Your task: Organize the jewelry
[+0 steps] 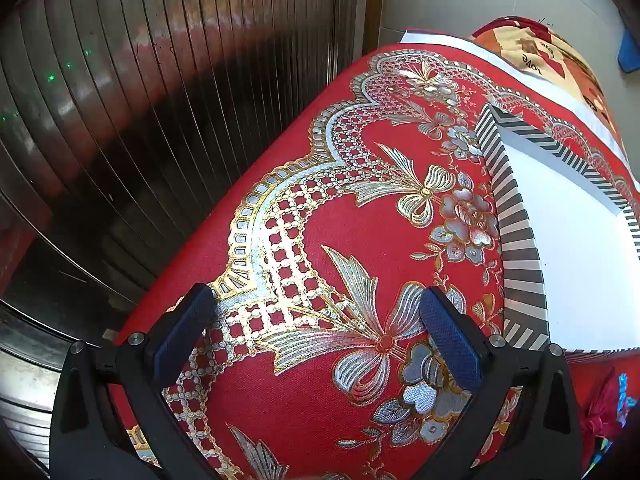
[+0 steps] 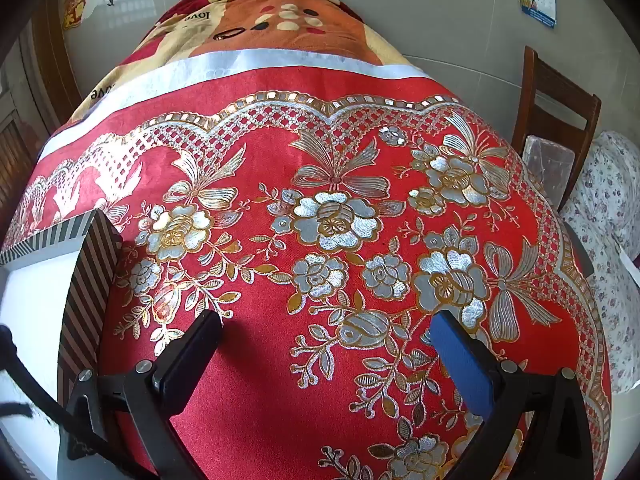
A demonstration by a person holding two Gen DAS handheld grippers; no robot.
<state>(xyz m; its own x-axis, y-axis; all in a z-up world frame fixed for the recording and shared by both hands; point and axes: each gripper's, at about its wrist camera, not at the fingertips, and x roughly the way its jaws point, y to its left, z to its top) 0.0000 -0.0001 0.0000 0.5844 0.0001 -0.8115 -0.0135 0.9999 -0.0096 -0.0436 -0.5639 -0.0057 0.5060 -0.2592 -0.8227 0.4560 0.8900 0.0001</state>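
No jewelry shows in either view, so where the pieces lie cannot be told. The one thing that seems tied to the task is a striped box (image 1: 520, 248), open-topped with a white inside that looks bare in the part visible. It sits on the red floral cloth (image 1: 320, 248) covering the desk, between the two tools: to the right of the left tool (image 1: 316, 320) and to the left of the right tool (image 2: 326, 344). In the right wrist view, a dark cord crosses the white area at the box's near corner.

Both tools have their jaws spread wide and grip nothing, each hovering over bare cloth just beside the box.

Judging from this, the sorting is either barely begun or the pieces are out of view; nothing in the box shows as placed. Finding and picking up the jewelry seems still to come.
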